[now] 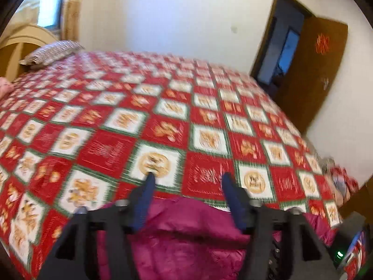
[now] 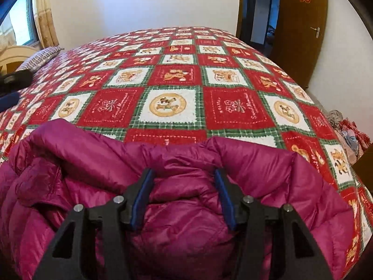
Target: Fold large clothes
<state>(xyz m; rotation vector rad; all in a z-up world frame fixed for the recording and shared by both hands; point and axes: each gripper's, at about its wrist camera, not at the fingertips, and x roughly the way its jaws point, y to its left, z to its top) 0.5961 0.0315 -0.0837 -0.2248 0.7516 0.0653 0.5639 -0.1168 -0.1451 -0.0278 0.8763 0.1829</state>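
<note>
A magenta puffer jacket [image 2: 186, 186] lies bunched at the near edge of the bed; it also shows in the left wrist view [image 1: 186, 233]. My right gripper [image 2: 184, 175] is open, its blue-padded fingers spread just above the jacket's folds, holding nothing. My left gripper [image 1: 187, 178] is open and empty, raised above the jacket's far edge over the bedspread; that view is blurred. The left gripper also shows at the left edge of the right wrist view [image 2: 11, 86].
The bed carries a red, white and green patterned bedspread [image 2: 177, 70]. A striped pillow [image 2: 39, 58] lies at the far left by the headboard. A brown door [image 2: 300, 30] stands open at the right. A pile of clothes [image 2: 347, 135] sits beside the bed at the right.
</note>
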